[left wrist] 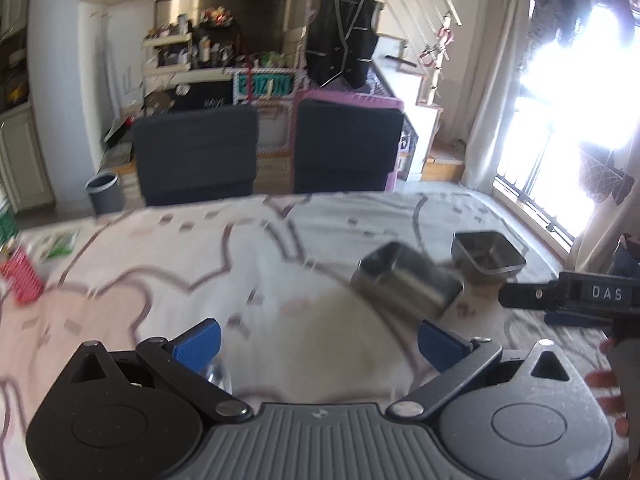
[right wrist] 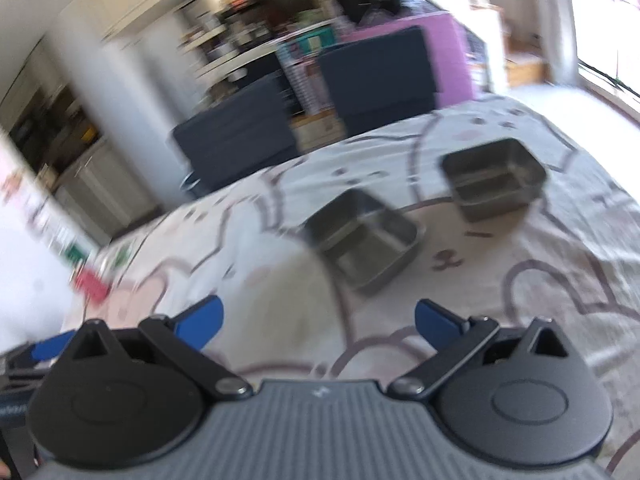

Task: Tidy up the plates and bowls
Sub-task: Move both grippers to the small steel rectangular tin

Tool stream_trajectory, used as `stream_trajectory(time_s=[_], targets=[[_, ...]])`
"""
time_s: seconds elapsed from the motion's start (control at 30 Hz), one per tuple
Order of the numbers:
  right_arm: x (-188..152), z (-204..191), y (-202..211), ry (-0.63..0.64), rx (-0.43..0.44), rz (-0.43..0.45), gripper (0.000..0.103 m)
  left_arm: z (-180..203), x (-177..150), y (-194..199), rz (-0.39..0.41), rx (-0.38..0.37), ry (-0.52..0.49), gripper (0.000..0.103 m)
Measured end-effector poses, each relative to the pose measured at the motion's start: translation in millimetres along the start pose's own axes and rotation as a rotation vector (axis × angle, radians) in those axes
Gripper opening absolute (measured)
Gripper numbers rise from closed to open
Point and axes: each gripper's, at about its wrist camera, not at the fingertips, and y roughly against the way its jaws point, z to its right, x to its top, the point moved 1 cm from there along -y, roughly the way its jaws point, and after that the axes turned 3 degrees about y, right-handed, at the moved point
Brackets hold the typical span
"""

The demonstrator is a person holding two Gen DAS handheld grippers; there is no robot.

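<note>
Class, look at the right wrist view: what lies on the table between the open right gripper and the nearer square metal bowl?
Nothing: only bare patterned tablecloth lies between the right gripper and the nearer metal bowl, seen in the right wrist view.

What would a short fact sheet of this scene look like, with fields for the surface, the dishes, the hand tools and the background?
surface: table under a cartoon-print cloth
dishes: two square metal bowls, near bowl and far bowl, apart, both upright and empty
left gripper: fingers wide open, nothing between them
right gripper: fingers wide open, nothing between them
other items: red packet at the table's left edge
background: two dark chairs, bright window
</note>
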Motion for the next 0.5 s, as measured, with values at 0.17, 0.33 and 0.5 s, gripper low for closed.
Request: stream_trajectory(time_s=[0.17, 0.33, 0.5], targets=[[18.5, 39.5, -28.3, -0.184, -0.077, 0.027, 0.103, 18.3, 33.9, -44.9, 0.045, -0.031, -0.048, 0.103], [24.6, 70.2, -64.9, -0.341, -0.123, 0.009, 0.103, 31.5, 51.1, -92.5, 0.054, -0.038, -0.088, 0.103], [26.3, 69.2, -105.1, -0.388, -0.141, -0.059, 0.097, 47.0, 50.3, -143.2, 0.013, 0.006, -0.188, 0.102]])
